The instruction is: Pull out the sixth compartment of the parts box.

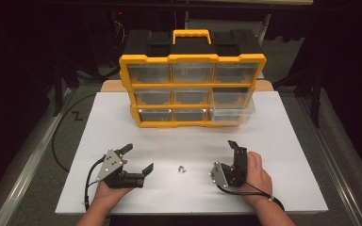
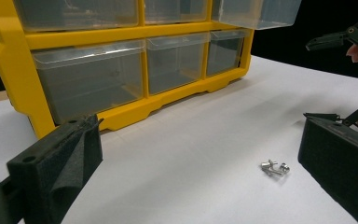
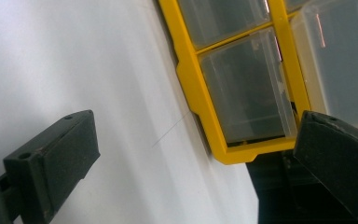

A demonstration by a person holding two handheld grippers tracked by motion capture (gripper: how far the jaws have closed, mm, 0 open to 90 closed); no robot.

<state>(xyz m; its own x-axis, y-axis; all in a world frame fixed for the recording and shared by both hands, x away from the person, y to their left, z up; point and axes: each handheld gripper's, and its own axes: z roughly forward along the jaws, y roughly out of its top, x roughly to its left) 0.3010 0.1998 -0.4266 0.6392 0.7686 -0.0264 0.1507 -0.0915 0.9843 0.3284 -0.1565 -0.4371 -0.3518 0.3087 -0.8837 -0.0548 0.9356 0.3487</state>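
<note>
Between my two hands, on the near part of the white table [image 1: 273,141], lies a small cluster of metal screws [image 1: 182,168]. My left gripper [image 1: 138,159] rests to the left of it, jaws spread wide and holding nothing; in the left gripper view the screws [image 2: 275,168] sit low and just inside the right-hand jaw, so the pile is ahead and slightly right of my left claw. My right gripper [image 1: 232,146] stands to the right of the pile, also gaping and empty, but it points toward the far side, at the yellow organizer [image 1: 192,89], not at the screws. Both claws lie near the pile; the left one is aimed at it, so I judge it the better placed. The cluster looks shiny, silver and tiny, a few pieces touching, its longer run roughly left to right. At the organizer's lower right, one clear drawer [image 1: 233,113] stands pulled out toward me.
</note>
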